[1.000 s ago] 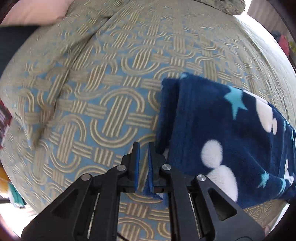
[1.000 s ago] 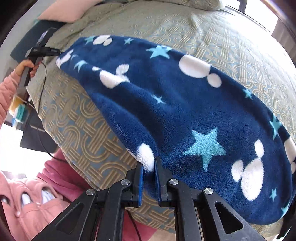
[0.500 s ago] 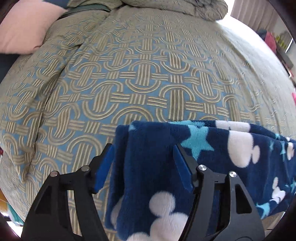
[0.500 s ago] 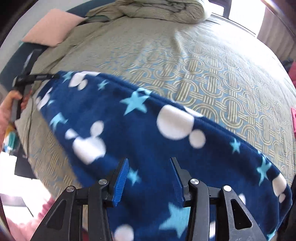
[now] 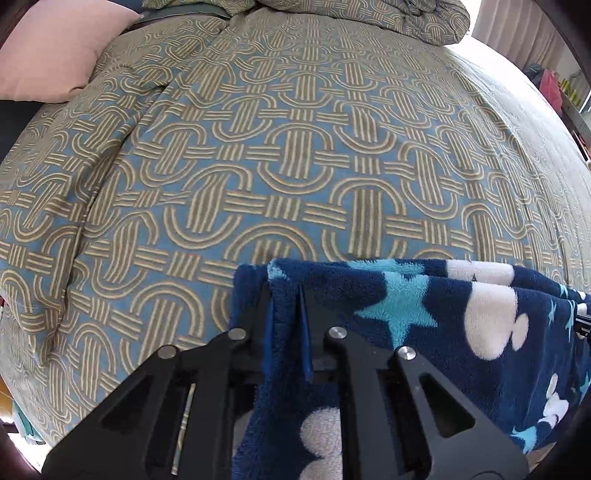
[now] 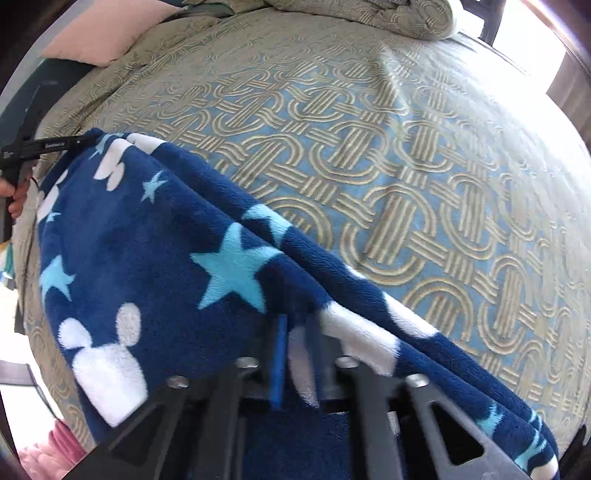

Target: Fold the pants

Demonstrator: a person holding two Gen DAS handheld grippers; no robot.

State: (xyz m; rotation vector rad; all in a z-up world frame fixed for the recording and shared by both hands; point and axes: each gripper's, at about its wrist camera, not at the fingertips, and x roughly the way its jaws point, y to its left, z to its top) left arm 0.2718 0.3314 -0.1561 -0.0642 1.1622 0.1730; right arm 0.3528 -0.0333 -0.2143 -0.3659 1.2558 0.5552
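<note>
The pants (image 5: 454,317) are navy fleece with light blue stars and white mouse-head shapes. They lie folded lengthwise along the near edge of the bed. My left gripper (image 5: 286,314) is shut on the top folded edge at one end of the pants. My right gripper (image 6: 299,332) is shut on the folded edge of the pants (image 6: 162,266) further along. The left gripper also shows in the right wrist view (image 6: 48,144) at the far left end of the fabric, with the person's hand behind it.
The bedspread (image 5: 295,155) has a blue and tan interlocking loop pattern and stretches away ahead. A pink pillow (image 5: 55,51) lies at the far left. A bunched duvet (image 5: 369,18) lies at the head. A pink sleeve (image 6: 48,454) shows at the lower left.
Both grippers were shut on a fabric edge, opened over the pants half a second ago, and are now shut on the folded top edge. The view has moved up the bed.
</note>
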